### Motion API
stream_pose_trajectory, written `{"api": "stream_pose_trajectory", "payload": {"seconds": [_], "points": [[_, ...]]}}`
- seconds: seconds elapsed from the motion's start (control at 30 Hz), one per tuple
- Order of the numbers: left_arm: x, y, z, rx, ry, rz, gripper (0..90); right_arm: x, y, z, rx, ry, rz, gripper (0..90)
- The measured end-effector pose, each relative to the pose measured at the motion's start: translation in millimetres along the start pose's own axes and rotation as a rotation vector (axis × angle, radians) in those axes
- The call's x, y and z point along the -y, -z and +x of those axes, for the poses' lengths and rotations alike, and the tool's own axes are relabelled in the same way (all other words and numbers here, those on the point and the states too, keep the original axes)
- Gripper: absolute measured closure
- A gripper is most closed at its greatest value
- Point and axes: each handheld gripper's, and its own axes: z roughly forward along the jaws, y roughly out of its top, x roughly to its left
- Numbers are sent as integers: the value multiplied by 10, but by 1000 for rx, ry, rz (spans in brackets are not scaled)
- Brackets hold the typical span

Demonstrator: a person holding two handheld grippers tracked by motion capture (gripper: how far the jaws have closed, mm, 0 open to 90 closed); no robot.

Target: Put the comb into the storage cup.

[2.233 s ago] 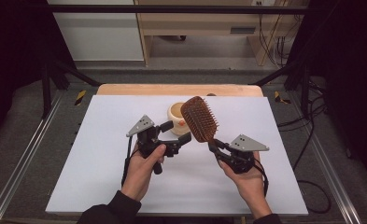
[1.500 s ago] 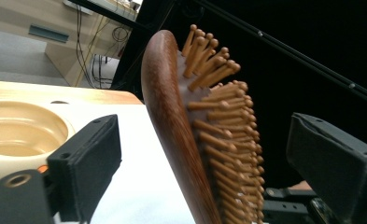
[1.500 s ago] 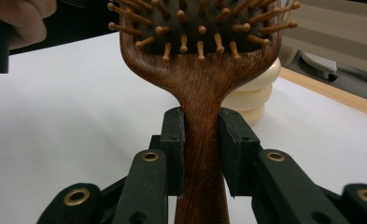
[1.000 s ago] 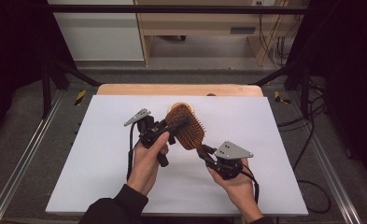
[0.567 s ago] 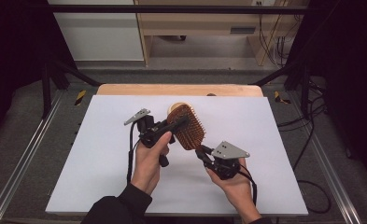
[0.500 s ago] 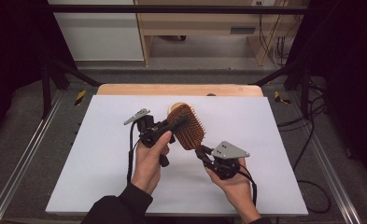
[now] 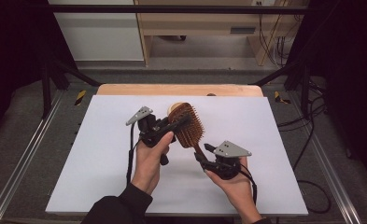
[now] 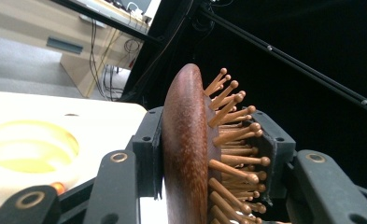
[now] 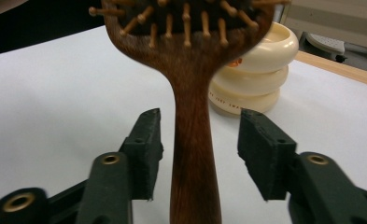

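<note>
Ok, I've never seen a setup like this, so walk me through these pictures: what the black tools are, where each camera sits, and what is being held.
There is no robot here. A person holds a hand-held left gripper and a right gripper, each with two black jaws.

The high view looks down on a white table from above the person's side. The other two pictures come from cameras riding on the grippers, looking along their jaws.

The thing in hand is a wooden hairbrush. In the left gripper view the jaws are clamped on its head, one pad on the smooth back, the other among the bristles. In the right gripper view the jaws have just been opening: the handle stands between them, with gaps on both sides.

Behind the brush a cream ribbed container sits on the table.
</note>
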Motion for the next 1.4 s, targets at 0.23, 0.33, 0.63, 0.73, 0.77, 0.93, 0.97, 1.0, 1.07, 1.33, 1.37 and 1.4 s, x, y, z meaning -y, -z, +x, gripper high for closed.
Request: {"api": "stream_pose_trajectory", "payload": {"seconds": [0.23, 0.33, 0.63, 0.73, 0.77, 0.93, 0.97, 1.0, 1.07, 1.33, 1.37, 1.4], "points": [[-99, 80, -8, -11, -8, -49, 520, 59, 178, -52, 51, -31, -52, 319], [-138, 118, -20, -13, -7, -68, 520, 96, 242, -116, 63, -58, -76, 247], [-312, 178, -62, -40, -33, -106, 519, 243, 349, -296, 150, -87, -94, 120], [-351, 190, -78, -48, -36, -117, 519, 268, 374, -343, 159, -93, -83, 112], [-362, 190, -86, -50, -34, -122, 519, 278, 381, -355, 156, -99, -82, 101], [-412, 181, -98, -52, -25, -148, 518, 321, 386, -397, 139, -105, -61, 80], [-419, 179, -100, -52, -22, -155, 519, 328, 382, -404, 138, -110, -55, 80], [-425, 179, -105, -54, -21, -161, 519, 334, 378, -409, 138, -113, -53, 80], [-444, 181, -116, -52, -25, -167, 518, 336, 377, -415, 136, -108, -51, 80], [-576, 163, -151, -59, -58, -186, 518, 332, 418, -414, 142, -107, -59, 76], [-594, 156, -149, -61, -58, -188, 518, 335, 423, -417, 146, -108, -58, 76], [-613, 149, -143, -64, -56, -191, 518, 343, 430, -417, 145, -110, -59, 76]]}}
